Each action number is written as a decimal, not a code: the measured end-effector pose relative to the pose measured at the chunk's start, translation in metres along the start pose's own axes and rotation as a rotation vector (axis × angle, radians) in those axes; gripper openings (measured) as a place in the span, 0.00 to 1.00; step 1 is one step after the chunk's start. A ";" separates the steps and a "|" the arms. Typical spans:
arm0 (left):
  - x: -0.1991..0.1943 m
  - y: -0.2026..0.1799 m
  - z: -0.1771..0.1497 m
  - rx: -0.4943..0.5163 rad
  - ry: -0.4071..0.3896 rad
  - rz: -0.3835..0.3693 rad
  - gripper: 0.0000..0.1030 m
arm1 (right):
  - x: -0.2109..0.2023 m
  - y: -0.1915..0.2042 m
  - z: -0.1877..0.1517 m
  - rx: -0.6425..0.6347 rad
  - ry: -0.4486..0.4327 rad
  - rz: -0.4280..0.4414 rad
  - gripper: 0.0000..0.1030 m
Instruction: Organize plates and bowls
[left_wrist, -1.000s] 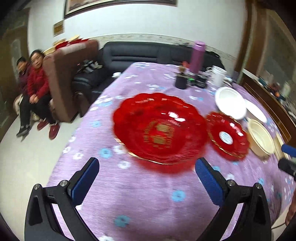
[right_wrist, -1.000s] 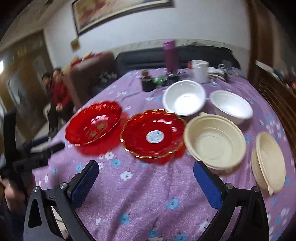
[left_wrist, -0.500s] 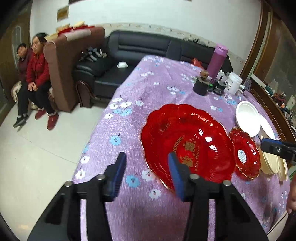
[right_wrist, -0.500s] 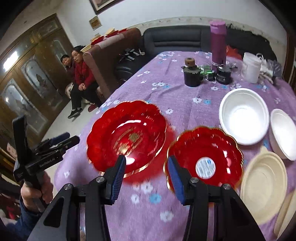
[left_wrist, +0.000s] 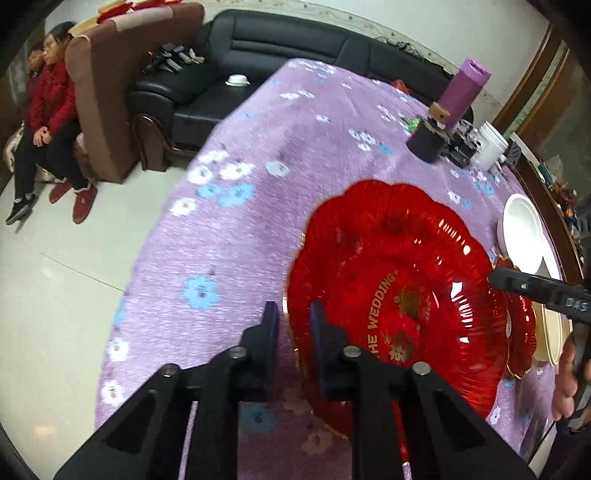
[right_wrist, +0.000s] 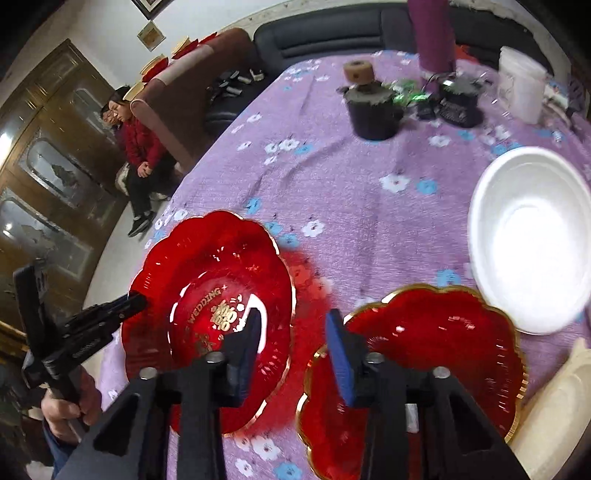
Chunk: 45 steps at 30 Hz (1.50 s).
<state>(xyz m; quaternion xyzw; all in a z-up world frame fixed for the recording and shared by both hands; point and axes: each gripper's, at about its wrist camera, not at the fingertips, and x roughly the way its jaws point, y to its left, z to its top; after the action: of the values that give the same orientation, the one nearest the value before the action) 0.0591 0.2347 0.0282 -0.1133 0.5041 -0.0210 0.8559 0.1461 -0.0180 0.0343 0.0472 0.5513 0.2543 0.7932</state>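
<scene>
the left gripper (left_wrist: 291, 319) has its two fingers drawn close together, one on each side of the near rim of the big red plate (left_wrist: 399, 291) — the gap is narrow, but whether the pads actually press the rim cannot be told. that plate lies near the left edge of the table (left_wrist: 258, 147), which has a purple flowered cloth. the right gripper (right_wrist: 293, 338) is part open and holds nothing; its fingers hang over the gap between the big red plate (right_wrist: 210, 295) and the small red plate (right_wrist: 436, 354), which sits just beside it. a white bowl (right_wrist: 532, 236) rests beyond the small plate toward the right edge, and a cream bowl (right_wrist: 557, 410) shows at the near right — only partly in view.
</scene>
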 end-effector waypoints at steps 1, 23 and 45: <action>0.001 -0.003 -0.001 0.008 -0.002 0.001 0.12 | 0.005 0.001 0.000 0.001 0.008 -0.015 0.25; -0.115 0.019 -0.107 0.066 -0.196 0.221 0.54 | -0.053 0.031 -0.125 -0.069 -0.102 0.098 0.14; 0.036 -0.202 0.008 0.219 0.131 0.001 0.52 | -0.088 -0.103 -0.160 0.297 -0.171 0.024 0.13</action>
<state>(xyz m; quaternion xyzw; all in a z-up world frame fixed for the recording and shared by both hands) 0.0997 0.0341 0.0444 -0.0172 0.5535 -0.0827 0.8285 0.0151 -0.1799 0.0101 0.1917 0.5129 0.1744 0.8184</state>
